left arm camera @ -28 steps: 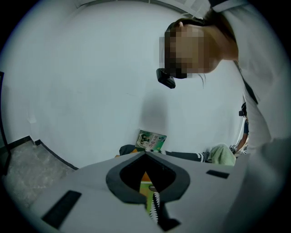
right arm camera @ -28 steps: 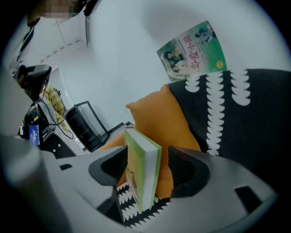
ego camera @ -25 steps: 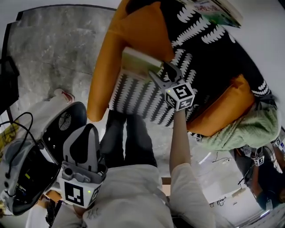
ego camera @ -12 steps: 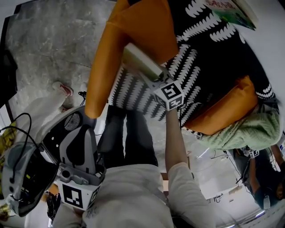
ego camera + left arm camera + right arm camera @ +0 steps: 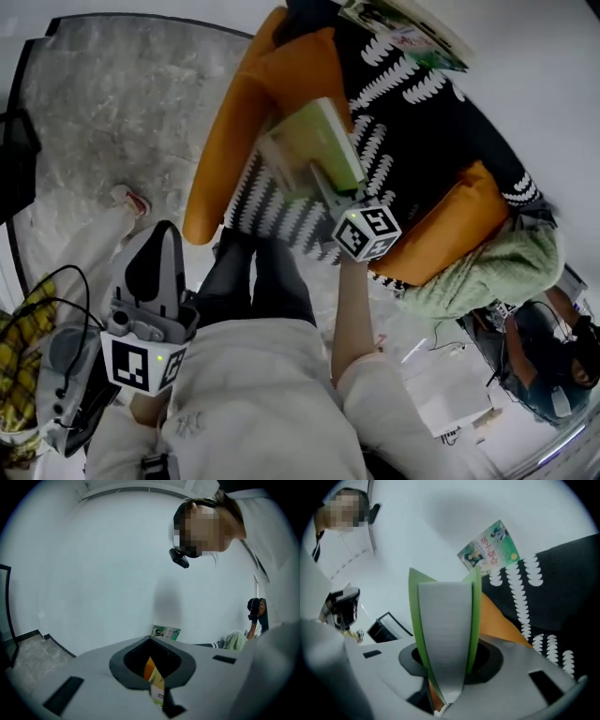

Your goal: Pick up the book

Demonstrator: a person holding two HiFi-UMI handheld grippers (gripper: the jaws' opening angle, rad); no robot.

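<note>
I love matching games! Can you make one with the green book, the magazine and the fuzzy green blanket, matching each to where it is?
Things:
1. green book
2. magazine
3. green blanket

Places:
A. beside the orange cushion
B. clamped in the right gripper
C. at the far edge of the black patterned cover

Pairs: 1-B, 2-C, 3-A

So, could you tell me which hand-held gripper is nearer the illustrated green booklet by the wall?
Right. The right hand-held gripper, clamping a green-covered book, sits below the booklet; the left hand-held gripper is back by the person's waist.
</note>
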